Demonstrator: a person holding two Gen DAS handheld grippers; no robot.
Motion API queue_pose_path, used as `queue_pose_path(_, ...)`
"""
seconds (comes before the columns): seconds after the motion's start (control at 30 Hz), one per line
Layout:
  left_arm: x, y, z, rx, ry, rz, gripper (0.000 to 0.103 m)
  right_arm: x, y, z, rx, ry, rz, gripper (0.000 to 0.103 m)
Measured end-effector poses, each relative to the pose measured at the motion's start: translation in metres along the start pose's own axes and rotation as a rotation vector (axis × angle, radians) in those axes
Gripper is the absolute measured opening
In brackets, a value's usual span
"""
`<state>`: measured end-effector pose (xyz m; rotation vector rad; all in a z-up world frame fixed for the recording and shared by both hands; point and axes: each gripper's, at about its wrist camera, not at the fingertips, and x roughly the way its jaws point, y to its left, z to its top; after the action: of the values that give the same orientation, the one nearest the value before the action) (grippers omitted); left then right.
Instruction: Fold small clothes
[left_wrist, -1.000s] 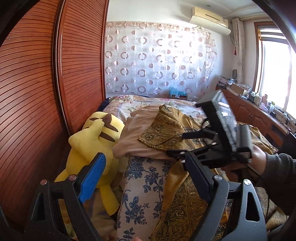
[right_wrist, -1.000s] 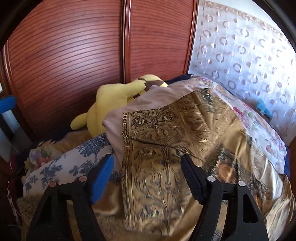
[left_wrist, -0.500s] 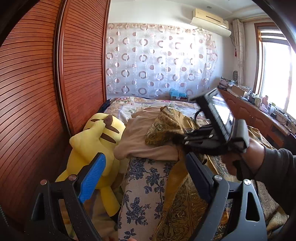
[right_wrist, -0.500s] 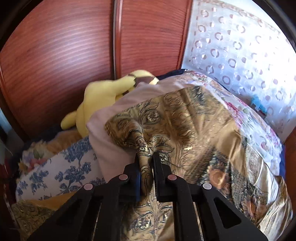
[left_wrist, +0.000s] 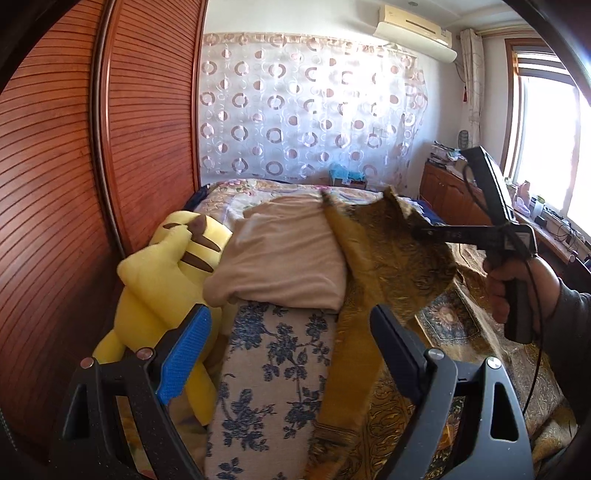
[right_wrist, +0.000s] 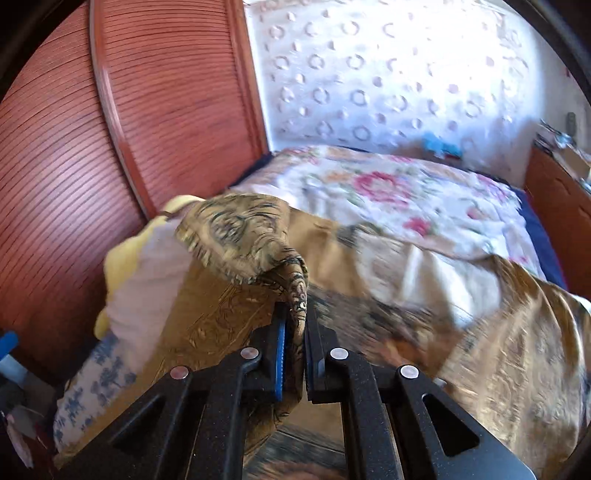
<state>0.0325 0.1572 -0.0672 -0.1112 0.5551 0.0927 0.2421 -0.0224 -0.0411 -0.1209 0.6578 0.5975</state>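
Black tongs (right_wrist: 293, 332), blue pads (left_wrist: 184, 352)

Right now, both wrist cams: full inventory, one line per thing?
gold patterned cloth: 1, gold-brown, on the bed, one edge lifted by the right gripper
beige folded garment: 1, pinkish beige, on the blue-floral cloth
blue-floral cloth: 1, white and blue, near bed edge
plush toy: 1, yellow, between bed and wardrobe
floral bedspread: 1, white and pink, far bed
wardrobe doors: slatted red-brown, left
curtain: 1, white, ring pattern
air conditioner: 1, white, high on the wall
left gripper: open, empty
right gripper: shut on the gold cloth
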Motion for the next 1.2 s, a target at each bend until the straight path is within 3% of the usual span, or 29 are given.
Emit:
queue_pose_path(0.03,0.004,-0.003,0.000,0.001,0.006,-0.009,0.088,-0.002,-0.005,-0.004,0.000,0.005,-0.021,0.012)
queue_pose_path(0.1,0.012,-0.006,-0.001,0.000,0.019,-0.028,0.088,-0.005,-0.011,-0.011,-0.007,0.008,-0.036,0.038)
queue_pose_path(0.17,0.023,-0.012,-0.002,0.001,0.046,-0.049,0.088,-0.006,-0.012,-0.013,-0.018,0.023,-0.033,0.056)
queue_pose_path(0.33,0.045,-0.026,-0.003,0.021,0.100,-0.074,0.088,-0.013,-0.016,-0.015,-0.052,0.037,-0.008,0.057)
queue_pose_path(0.53,0.060,-0.044,-0.002,0.064,0.131,-0.103,0.088,-0.047,-0.052,-0.018,-0.068,0.051,0.002,0.057)
queue_pose_path(0.7,0.068,-0.060,0.005,0.100,0.141,-0.155,0.088,-0.078,-0.071,-0.044,-0.067,0.065,-0.040,0.066)
queue_pose_path(0.83,0.083,-0.070,0.015,0.118,0.162,-0.200,0.087,-0.095,-0.088,-0.064,-0.075,0.080,-0.104,0.067)
queue_pose_path(0.97,0.103,-0.080,0.024,0.153,0.191,-0.219,0.072,-0.092,-0.107,-0.081,-0.050,0.128,-0.139,0.067)
queue_pose_path(1.03,0.113,-0.085,0.028,0.159,0.211,-0.249,0.055,-0.091,-0.112,-0.085,-0.036,0.138,-0.149,0.067)
queue_pose_path(1.07,0.118,-0.086,0.030,0.158,0.222,-0.263,0.034,-0.090,-0.114,-0.086,-0.031,0.144,-0.148,0.067)
queue_pose_path(1.1,0.124,-0.087,0.032,0.158,0.235,-0.261,0.024,-0.088,-0.113,-0.087,-0.026,0.149,-0.148,0.068)
queue_pose_path(1.17,0.132,-0.094,0.038,0.204,0.242,-0.239,0.009,-0.090,-0.112,-0.085,-0.027,0.144,-0.150,0.069)
queue_pose_path(1.2,0.133,-0.097,0.040,0.219,0.235,-0.240,0.006,-0.090,-0.111,-0.085,-0.028,0.144,-0.154,0.070)
